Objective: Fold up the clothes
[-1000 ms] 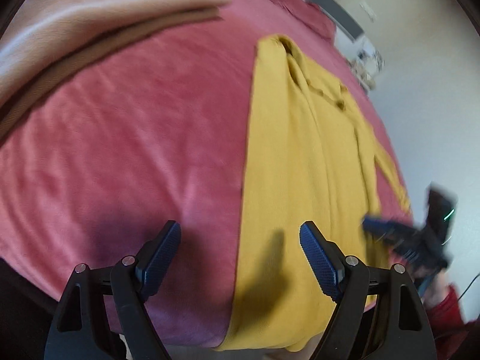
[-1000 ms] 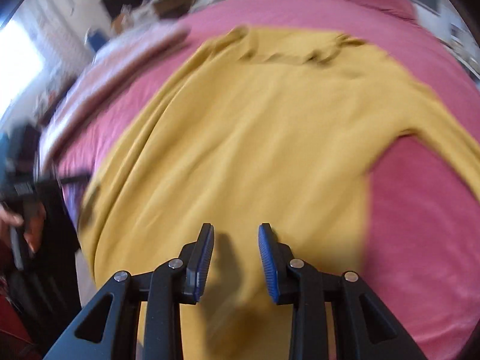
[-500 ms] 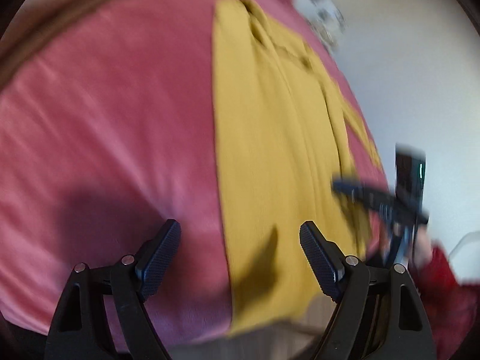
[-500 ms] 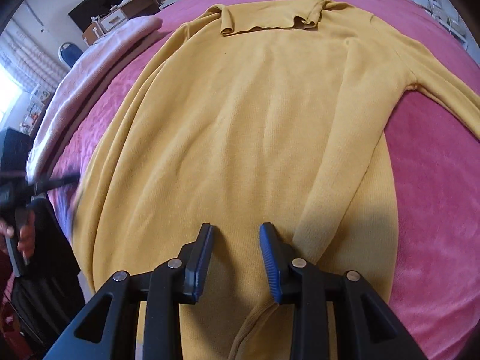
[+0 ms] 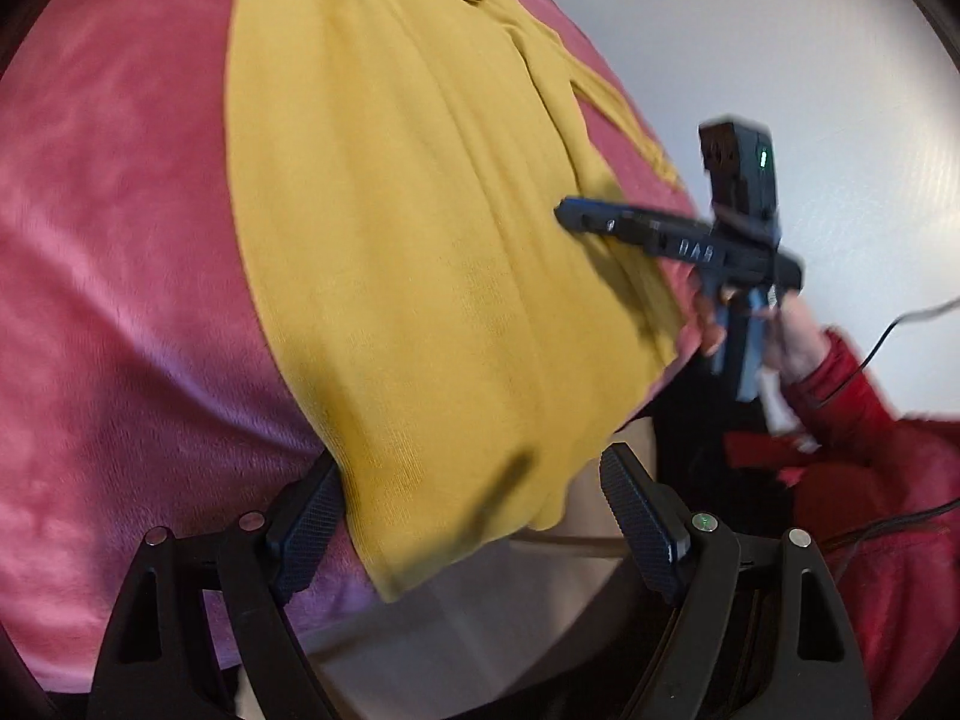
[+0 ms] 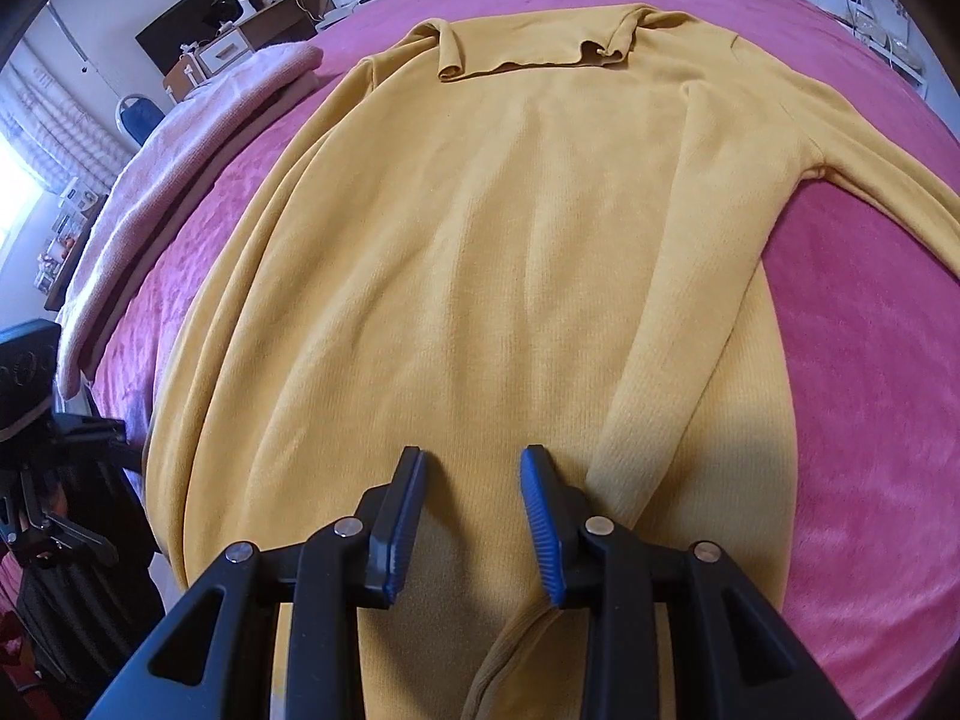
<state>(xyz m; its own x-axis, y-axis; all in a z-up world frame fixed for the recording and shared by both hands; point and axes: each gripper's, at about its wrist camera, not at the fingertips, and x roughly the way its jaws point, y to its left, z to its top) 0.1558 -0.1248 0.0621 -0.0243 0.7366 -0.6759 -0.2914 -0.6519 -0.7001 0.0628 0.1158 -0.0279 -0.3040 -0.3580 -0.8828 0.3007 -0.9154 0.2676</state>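
One yellow sweater (image 6: 510, 276) lies flat on the pink bed (image 6: 870, 360), one sleeve folded across it. The right gripper (image 6: 474, 516) hovers over its hem, fingers partly apart. The left gripper (image 5: 468, 516), spread wide, has moved closer to the hem corner than before.

Pink bedspread (image 6: 870, 360), bright window (image 6: 18, 192), white wall (image 5: 780, 30), cluttered desk (image 6: 264, 24).

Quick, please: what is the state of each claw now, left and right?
Left claw: open, holding nothing, at the hem of the yellow sweater.
Right claw: open, holding nothing, over the sweater.
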